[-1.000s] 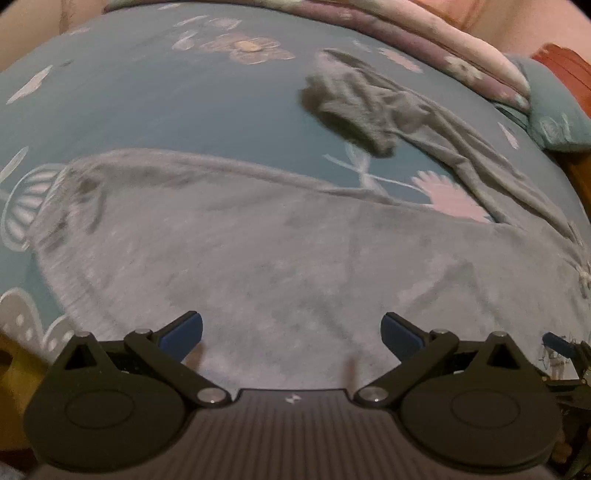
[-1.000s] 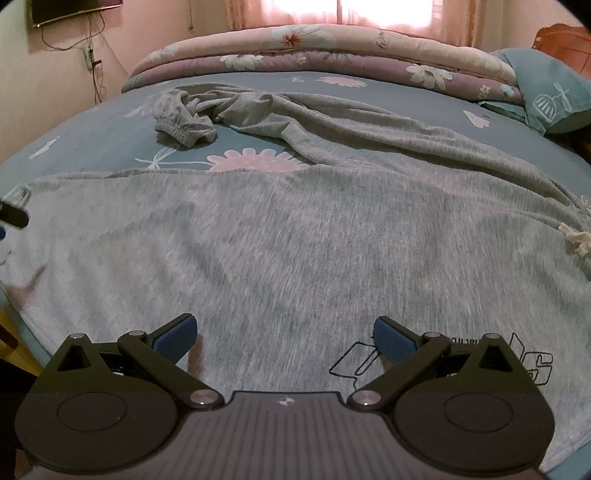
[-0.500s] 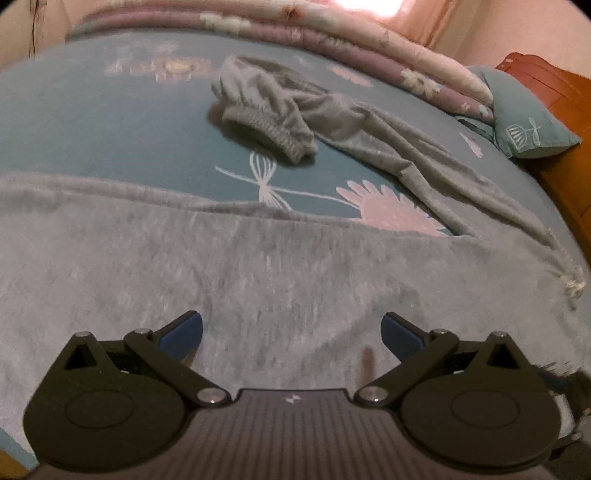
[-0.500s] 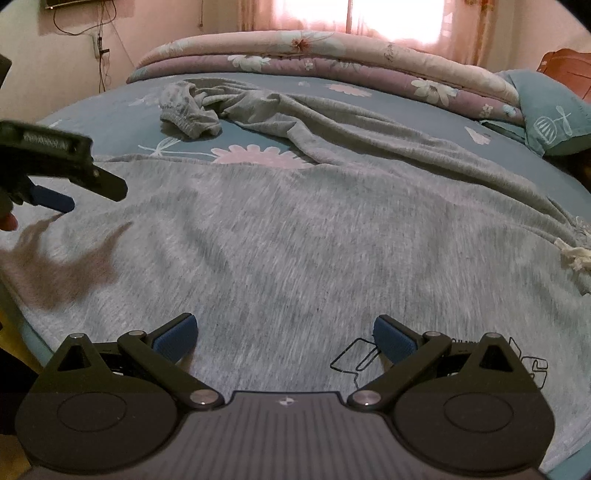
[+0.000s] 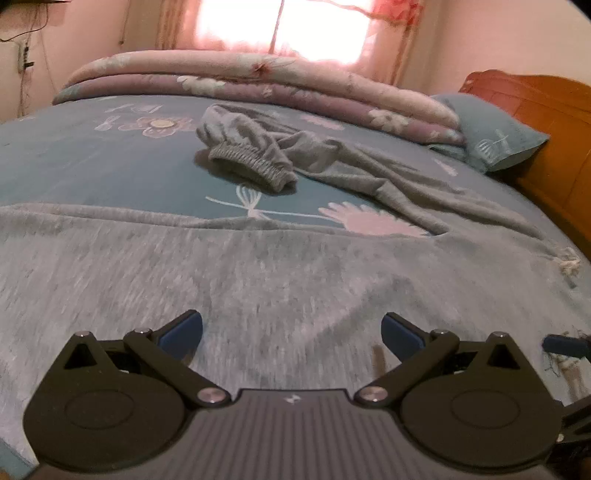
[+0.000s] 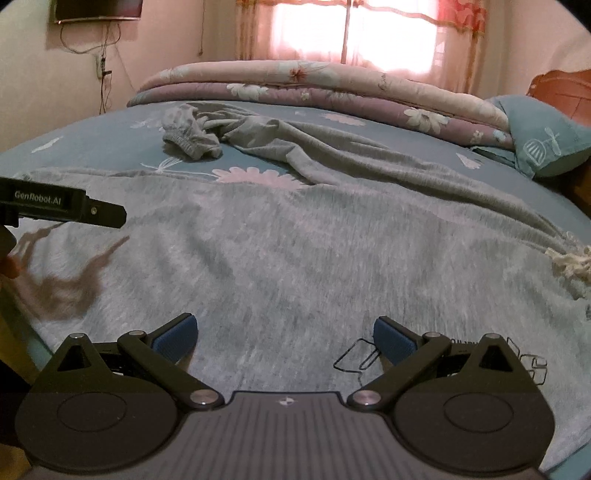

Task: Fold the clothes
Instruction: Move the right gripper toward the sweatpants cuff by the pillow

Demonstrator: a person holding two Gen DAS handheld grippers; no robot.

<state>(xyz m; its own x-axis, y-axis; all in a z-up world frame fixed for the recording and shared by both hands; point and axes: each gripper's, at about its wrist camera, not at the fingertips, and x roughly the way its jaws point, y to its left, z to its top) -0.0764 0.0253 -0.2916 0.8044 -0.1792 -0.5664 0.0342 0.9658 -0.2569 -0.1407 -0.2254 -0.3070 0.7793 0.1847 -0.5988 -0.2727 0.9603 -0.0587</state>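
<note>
Pink walls and a bright curtained window (image 6: 369,33) close the room behind a bed (image 5: 74,166) with a teal flowered sheet. Nearest to us, at the bottom of each wrist view, both grippers hang above grey cloth with nothing between their blue pads. We see the left gripper (image 5: 291,328) with its fingers spread wide, and the right gripper (image 6: 284,334) spread the same way. Under the right one a black outline print (image 6: 354,360) shows on the cloth at lower right of the frame.

That cloth is the grey trousers (image 6: 295,251), lying across the near half of the bed. One leg lies flat across the lower and middle part of both views. A white drawstring (image 6: 569,258) sits at the right edge. The other leg runs rumpled from there to the upper left, ending in a bunched ribbed cuff (image 5: 251,166) on the bare sheet.

At mid left of the right wrist view, we see the left gripper's black body, with a shadow on the cloth below it.

Farther back, a folded quilt (image 6: 314,85) lies along the far side of the bed, a teal pillow (image 6: 543,136) at its right end beside a wooden headboard (image 5: 535,110).
</note>
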